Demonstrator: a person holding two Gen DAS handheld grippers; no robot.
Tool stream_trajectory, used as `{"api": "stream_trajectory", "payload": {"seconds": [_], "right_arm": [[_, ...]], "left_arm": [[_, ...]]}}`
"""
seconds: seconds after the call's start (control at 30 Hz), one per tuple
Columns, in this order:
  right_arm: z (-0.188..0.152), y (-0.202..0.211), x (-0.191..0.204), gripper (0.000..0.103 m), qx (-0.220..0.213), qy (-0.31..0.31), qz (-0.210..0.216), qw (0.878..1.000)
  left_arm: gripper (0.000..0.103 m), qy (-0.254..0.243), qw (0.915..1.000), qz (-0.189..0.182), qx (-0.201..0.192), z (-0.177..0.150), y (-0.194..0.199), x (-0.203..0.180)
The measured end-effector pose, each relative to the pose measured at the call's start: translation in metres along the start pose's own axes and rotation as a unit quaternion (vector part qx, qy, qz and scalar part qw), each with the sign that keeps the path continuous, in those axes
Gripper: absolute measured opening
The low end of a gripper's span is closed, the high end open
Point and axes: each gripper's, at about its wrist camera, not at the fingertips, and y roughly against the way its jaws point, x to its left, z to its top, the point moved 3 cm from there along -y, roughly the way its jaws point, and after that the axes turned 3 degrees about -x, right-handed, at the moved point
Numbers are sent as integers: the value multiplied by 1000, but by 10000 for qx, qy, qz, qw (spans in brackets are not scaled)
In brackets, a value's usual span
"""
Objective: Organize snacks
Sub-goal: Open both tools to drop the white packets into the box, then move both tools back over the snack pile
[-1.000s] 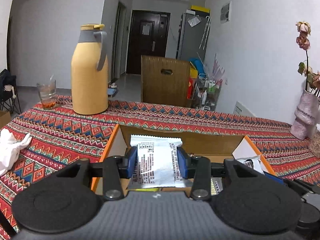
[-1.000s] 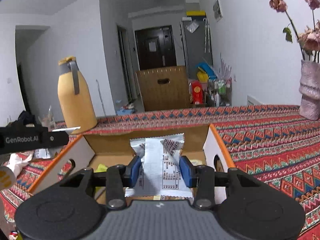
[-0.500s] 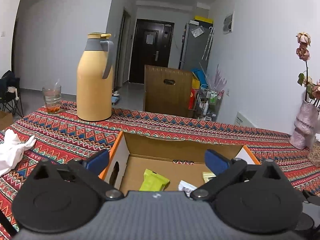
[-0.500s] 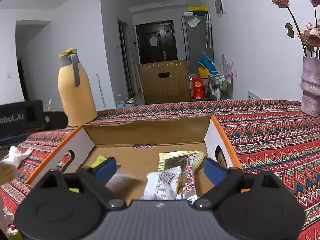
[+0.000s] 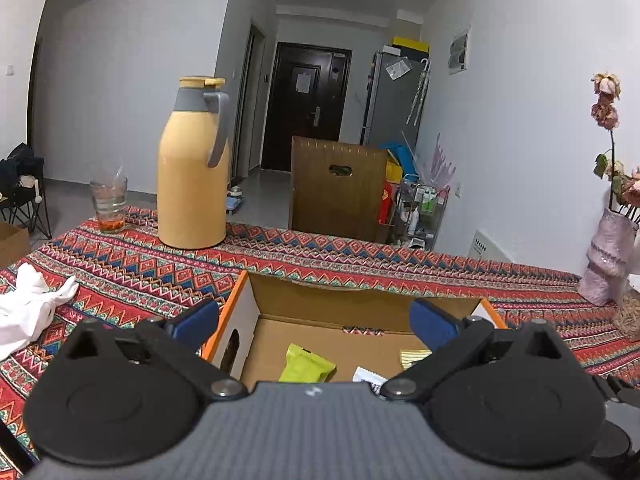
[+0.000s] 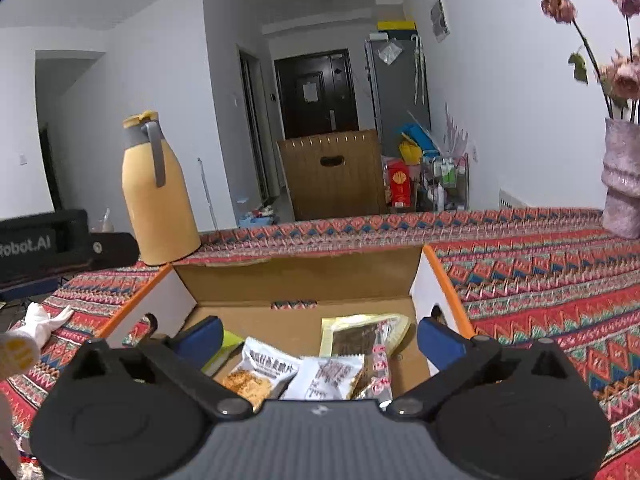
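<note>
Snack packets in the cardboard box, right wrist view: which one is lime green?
The plain lime-green packet at the box's left side, partly behind the claw's blue left pad; the other packets are white or clear with print.

Both cameras ride just behind their own tongs and look forward, tipped slightly down, close over the near edge of the cardboard box (image 5: pixel 360 308). The left wrist view sits nearer the box's left wall; the right wrist view sits farther right and looks deeper inside. They share the box, the patterned counter (image 6: pixel 540 264), the yellow jug (image 5: pixel 192 184) at 11 o'clock and the dark door (image 6: pixel 316 92) at 12 o'clock.
</note>
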Motion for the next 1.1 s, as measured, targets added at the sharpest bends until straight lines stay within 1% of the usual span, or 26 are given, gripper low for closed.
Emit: {"api": "stream_trajectory", "payload": {"seconds": [0.1,0.17,0.5,0.9,1.1], "right_arm": [[5,10,2,103,-72,29,-1,10000],[8,14,2,103,-45,23,15,10000],[0,50,6,103,-52,100,-10,9999],[-30,97,11,103,49,156,115,9998],[-46,107,12,103,199,149,154,9996]], "left_arm": [[103,-12,10000,1,-86,5,12,-1],[103,-14,9999,15,-130,7,19,-1],[103,-91,9997,25,-226,6,58,5],[103,-261,9995,46,-165,-19,94,23],[103,-298,9995,-43,-108,-37,109,32]]}}
